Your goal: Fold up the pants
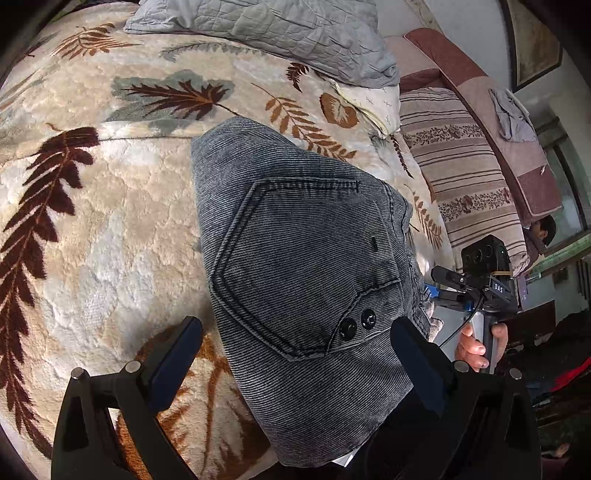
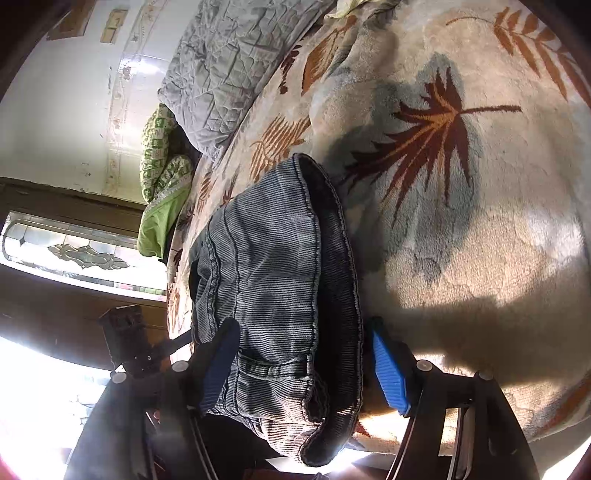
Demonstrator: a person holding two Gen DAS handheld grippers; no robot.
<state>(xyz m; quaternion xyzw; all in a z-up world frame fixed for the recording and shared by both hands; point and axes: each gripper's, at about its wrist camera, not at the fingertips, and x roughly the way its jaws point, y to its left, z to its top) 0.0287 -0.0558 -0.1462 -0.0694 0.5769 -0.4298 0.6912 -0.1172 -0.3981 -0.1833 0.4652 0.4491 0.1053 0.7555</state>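
Grey corduroy pants (image 1: 303, 266) lie folded in a compact stack on a cream leaf-patterned blanket (image 1: 110, 221), back pocket with two snaps up. My left gripper (image 1: 295, 354) is open, its fingers standing wide on either side of the stack's near end. The right gripper (image 1: 448, 288) shows at the stack's right edge. In the right wrist view the pants (image 2: 273, 280) show their waistband edge, and my right gripper (image 2: 303, 365) is open with the blue pads either side of that edge, not closed on it.
A grey quilt (image 1: 280, 33) and striped pillows (image 1: 465, 166) lie at the head of the bed. A green patterned cloth (image 2: 162, 184) hangs off the bed's edge. The blanket (image 2: 480, 184) stretches out beyond the pants.
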